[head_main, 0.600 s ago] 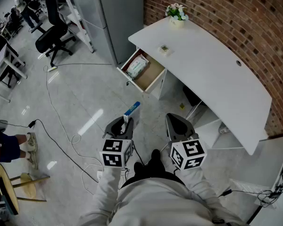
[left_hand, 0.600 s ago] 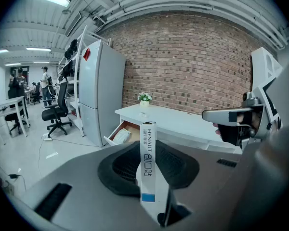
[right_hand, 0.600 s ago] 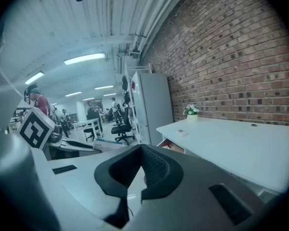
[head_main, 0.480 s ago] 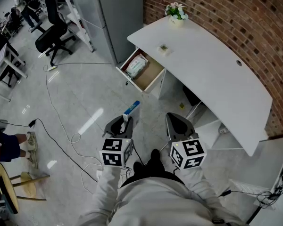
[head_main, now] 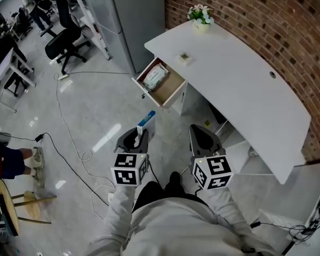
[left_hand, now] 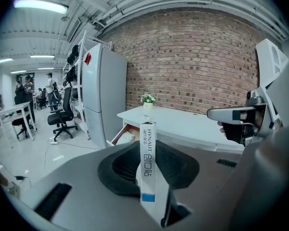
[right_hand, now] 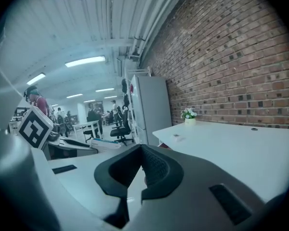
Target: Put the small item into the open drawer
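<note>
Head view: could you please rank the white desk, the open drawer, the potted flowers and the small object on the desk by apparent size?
1. white desk
2. open drawer
3. potted flowers
4. small object on the desk

The differences are clear; none look alike.

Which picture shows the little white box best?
The left gripper view: the little white box stands upright, close up, clamped in the left tool, print and blue band visible. The head view shows it tiny, poking forward. The right gripper view shows it small, from the side.
</note>
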A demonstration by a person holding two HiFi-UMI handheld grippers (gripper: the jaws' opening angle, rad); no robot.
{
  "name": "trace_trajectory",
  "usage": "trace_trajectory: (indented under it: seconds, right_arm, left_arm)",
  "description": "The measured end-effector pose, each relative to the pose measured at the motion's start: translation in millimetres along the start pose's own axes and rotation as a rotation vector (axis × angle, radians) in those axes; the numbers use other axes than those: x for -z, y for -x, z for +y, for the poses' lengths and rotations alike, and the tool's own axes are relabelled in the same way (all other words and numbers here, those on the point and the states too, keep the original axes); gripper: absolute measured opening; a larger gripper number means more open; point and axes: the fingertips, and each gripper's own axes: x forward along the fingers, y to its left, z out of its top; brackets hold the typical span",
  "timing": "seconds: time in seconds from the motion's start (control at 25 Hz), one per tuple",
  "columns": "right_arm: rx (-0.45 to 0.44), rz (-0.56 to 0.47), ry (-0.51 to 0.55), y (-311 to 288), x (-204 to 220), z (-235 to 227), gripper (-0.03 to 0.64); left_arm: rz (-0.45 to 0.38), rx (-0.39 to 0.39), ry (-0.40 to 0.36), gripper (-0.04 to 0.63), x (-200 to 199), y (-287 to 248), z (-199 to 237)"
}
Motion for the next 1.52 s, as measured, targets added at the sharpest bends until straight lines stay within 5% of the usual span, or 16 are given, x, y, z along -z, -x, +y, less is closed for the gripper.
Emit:
trace_trajectory:
  seconds: [0.76,1.52]
  right_arm:
    - [0.024,-0.001,-0.019,-25,0,-29,0.026]
    - [0.087,0.041,0.010,-188,-47,-59,0.026]
  left_arm:
    - [0.015,-0.027,0.032,0.101,-3,-40,14]
    - [0.073,0.036,0.020,0.101,-54,-181,112]
